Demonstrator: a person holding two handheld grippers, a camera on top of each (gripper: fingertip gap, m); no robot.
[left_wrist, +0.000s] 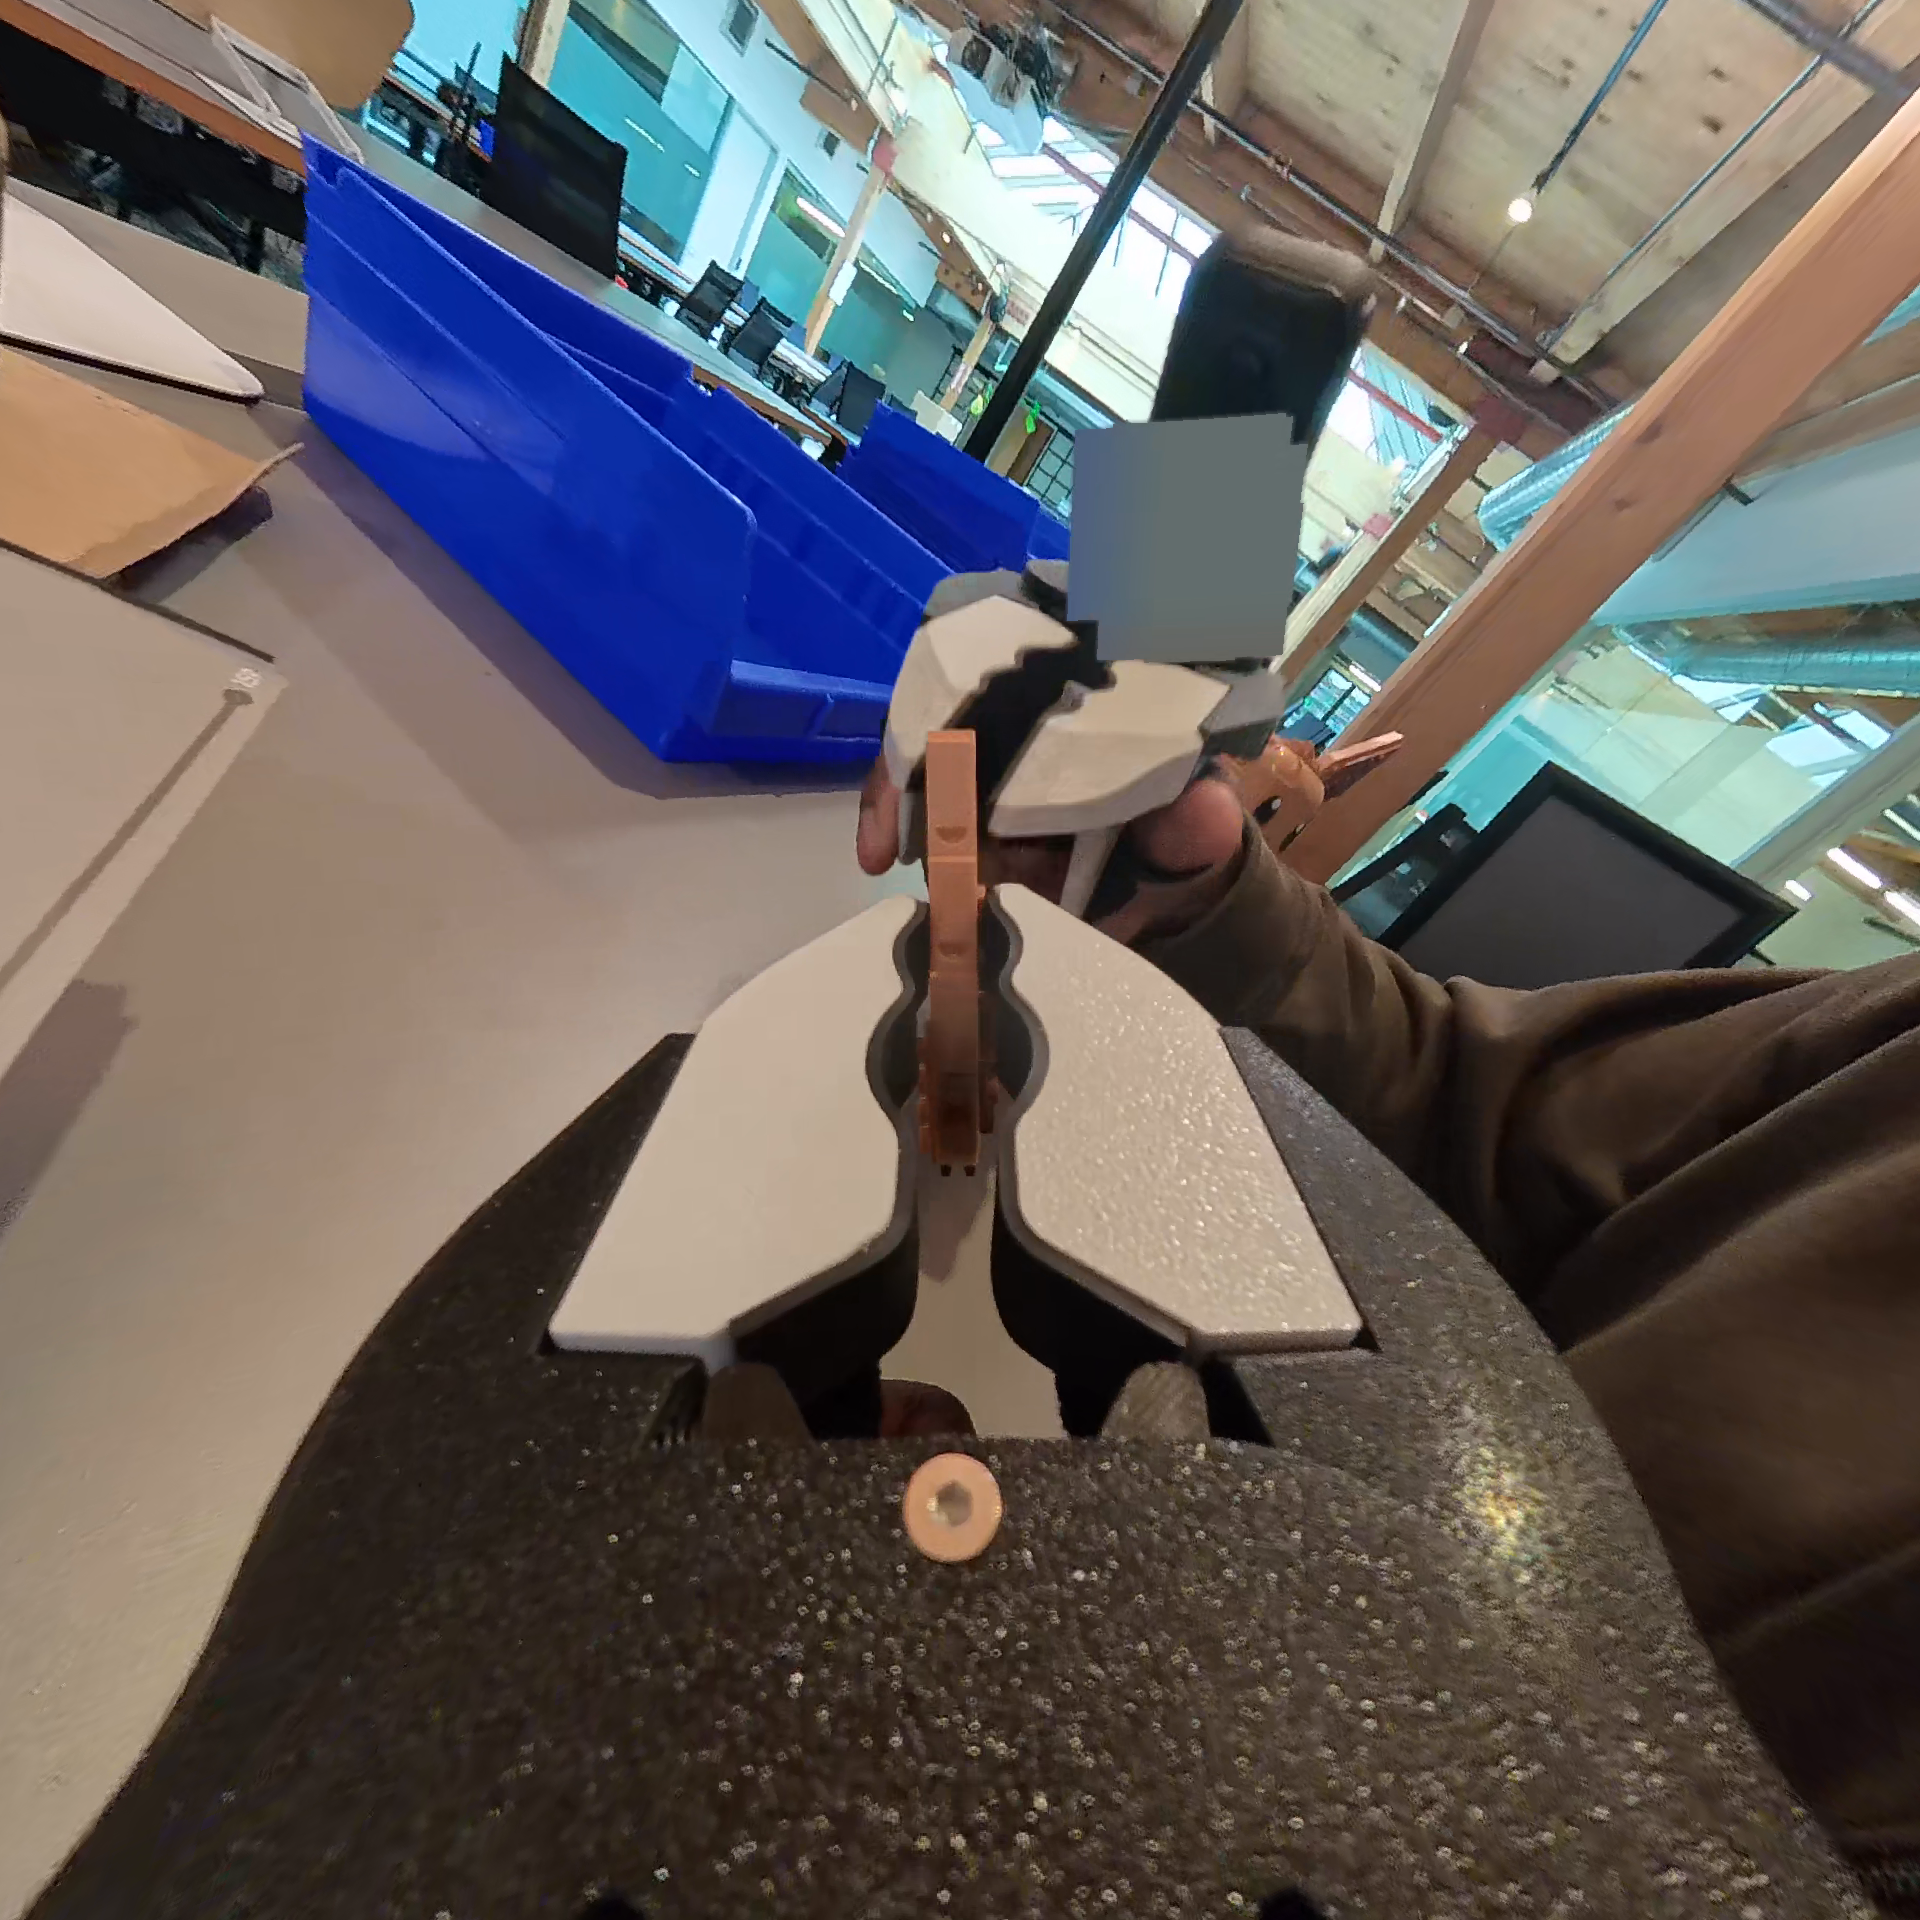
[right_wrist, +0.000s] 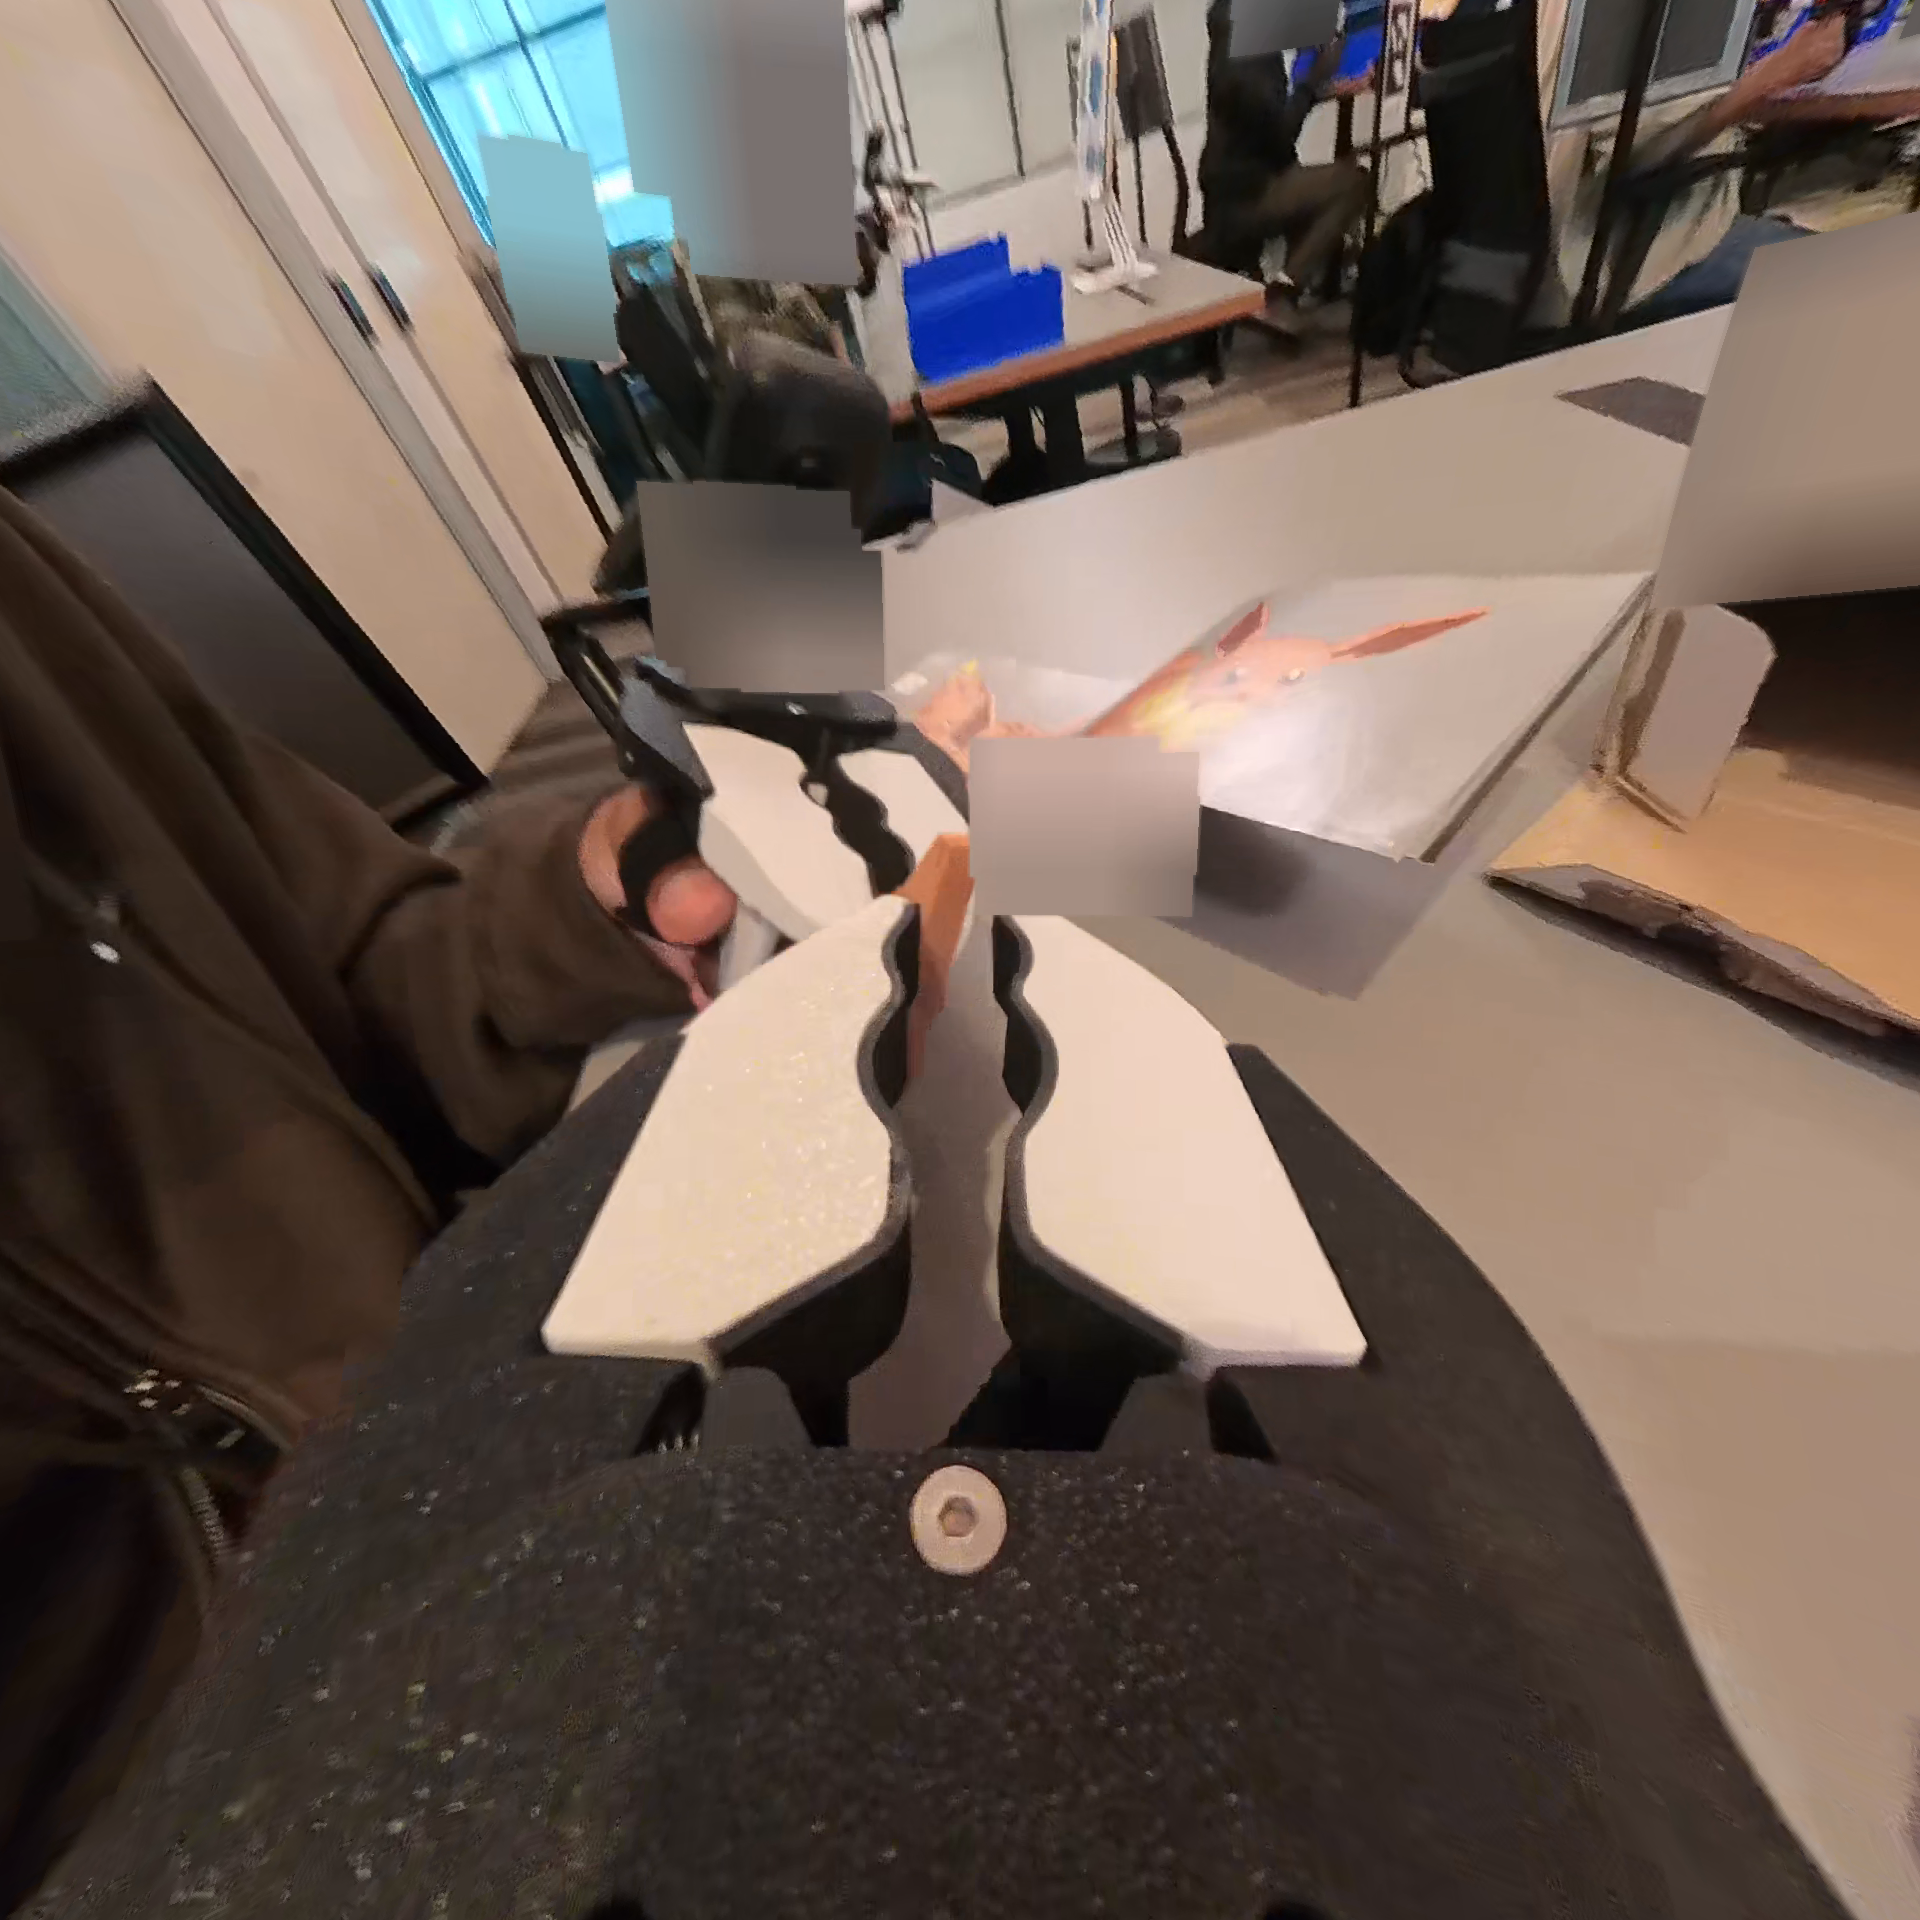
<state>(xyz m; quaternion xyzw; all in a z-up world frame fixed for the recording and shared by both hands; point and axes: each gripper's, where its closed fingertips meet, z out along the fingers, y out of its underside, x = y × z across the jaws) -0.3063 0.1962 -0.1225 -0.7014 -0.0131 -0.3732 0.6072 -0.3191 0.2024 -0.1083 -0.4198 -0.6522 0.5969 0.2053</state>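
The jaws of the left gripper (left_wrist: 951, 935) are pinched on a thin tan plastic piece (left_wrist: 952, 831), a flat strip with small notches that stands upright between the white fingers (left_wrist: 790, 1122) and rises past their tips; both inner faces press against its sides. The jaws of the right gripper (right_wrist: 956, 935) stand a little apart, with bare grey counter (right_wrist: 1558, 1195) showing through the slot; the same tan piece (right_wrist: 940, 914) lies against the inner edge of the left finger (right_wrist: 769, 1132), while the other finger is clear of it, so this gripper pinches nothing. In the left wrist view the right gripper (left_wrist: 1049, 727) hangs just beyond the strip's top end, held by a hand (left_wrist: 1174, 831) in a dark brown sleeve (left_wrist: 1558, 1143), and a second tan part (left_wrist: 1320, 769) sticks out behind that hand. In the right wrist view the left gripper (right_wrist: 821, 821) comes in from the left with its fingers around the strip, gripped by a hand (right_wrist: 675, 894) from a brown sleeve (right_wrist: 260, 935). Farther out on the counter lie long blue bins (left_wrist: 540, 468), a sheet of brown cardboard (left_wrist: 114, 468) and a pale flat board (left_wrist: 94, 301). On the other side a printed box (right_wrist: 1299, 707) with an orange long-eared creature pictured on it lies on the counter, and an opened cardboard box (right_wrist: 1766, 831) rests beside it. Desks, chairs and dark screens fill the room behind.
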